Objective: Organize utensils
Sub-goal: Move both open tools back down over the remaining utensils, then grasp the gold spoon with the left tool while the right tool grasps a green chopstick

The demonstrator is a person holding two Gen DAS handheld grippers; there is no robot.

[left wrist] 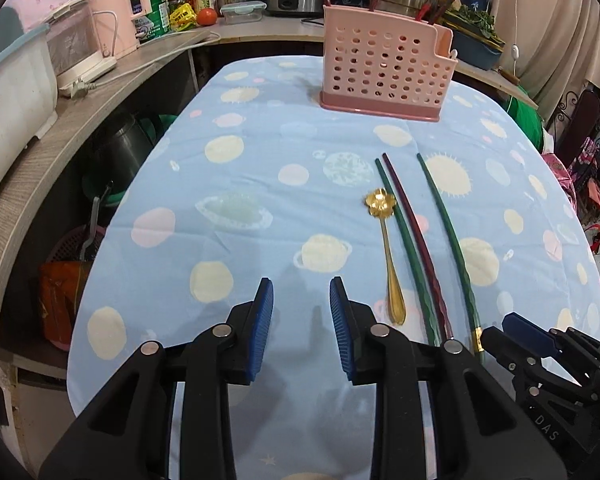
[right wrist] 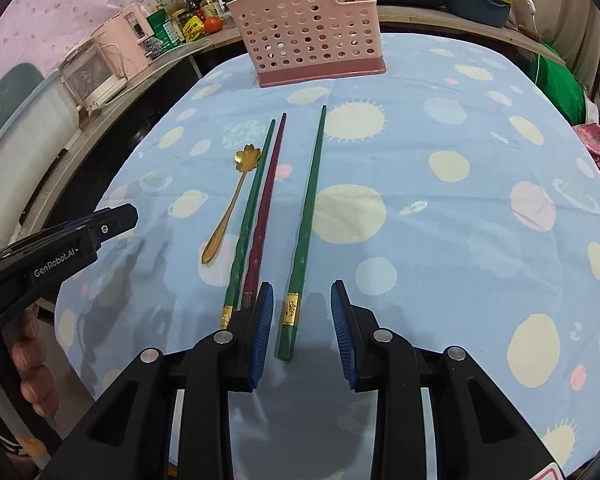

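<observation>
My right tongs [right wrist: 302, 320] are apart, empty, a lone green chopstick [right wrist: 306, 220] lying between their pads. My left tongs [left wrist: 301, 320] gape over bare desk [left wrist: 240, 168]; spoon [left wrist: 388, 248], two chopsticks [left wrist: 414, 248] just right, pink holder [left wrist: 384, 68] far ahead.

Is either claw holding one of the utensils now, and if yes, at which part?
Nothing is held. Both the left claw and the right claw are open and empty; the lone green chopstick lies on the table between the right claw's fingers, untouched.
</observation>
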